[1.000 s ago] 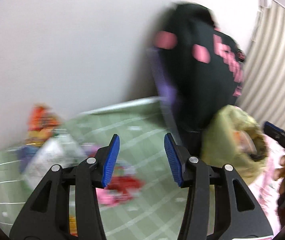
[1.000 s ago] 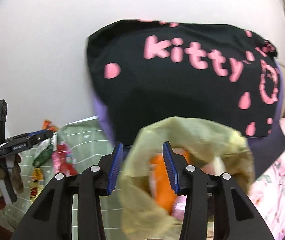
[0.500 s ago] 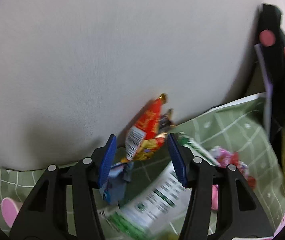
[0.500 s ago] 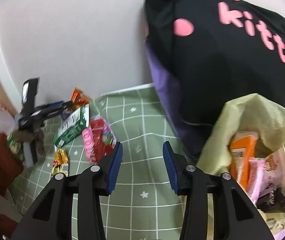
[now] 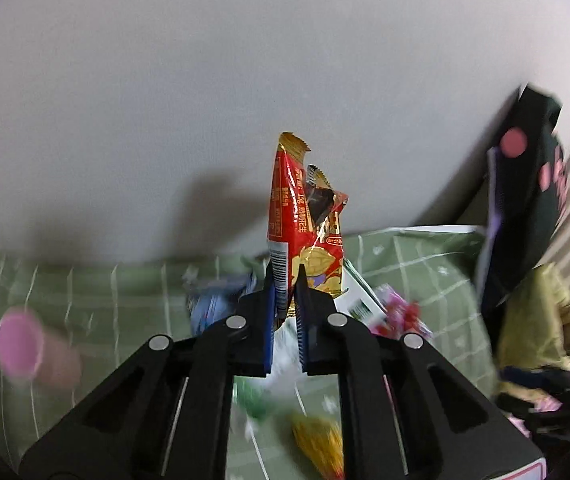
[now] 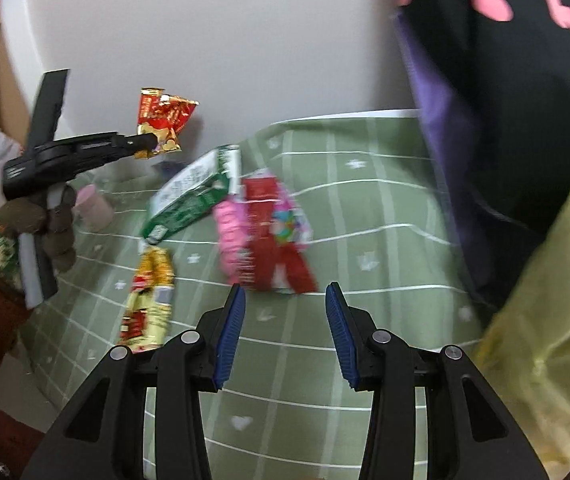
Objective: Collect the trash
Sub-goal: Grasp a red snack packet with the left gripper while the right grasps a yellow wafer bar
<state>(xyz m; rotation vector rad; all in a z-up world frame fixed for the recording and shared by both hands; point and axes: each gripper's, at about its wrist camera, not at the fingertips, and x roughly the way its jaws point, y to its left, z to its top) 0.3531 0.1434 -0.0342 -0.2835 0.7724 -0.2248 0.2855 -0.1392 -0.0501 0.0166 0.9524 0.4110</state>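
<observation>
The left gripper [image 5: 287, 280] is seen with its blue pads pinched on the lower edge of a red and gold foil snack wrapper [image 5: 305, 224], which stands upright before the pale wall; its jaws have just been closing, with that wrapper between them. From the right wrist view the same wrapper [image 6: 163, 120] is seen lifted clear of the green checked cloth [image 6: 365, 208], at the far left, held out by the left gripper [image 6: 147, 142] in a gloved hand [image 6: 51, 220].

The right gripper [image 6: 285, 312] is held with its fingers wide apart, nothing between them, above the near part of the cloth.

Only the right wrist view shows clearly the litter lying on the cloth: a green and white carton [image 6: 193, 196], a pink and red packet [image 6: 265, 232] and a gold and red wrapper [image 6: 149, 300]. In the left view these are blurred. A yellow plastic bag [image 6: 545, 320] is seen at the near right, beside a black fabric bag with pink markings [image 6: 525, 80].
</observation>
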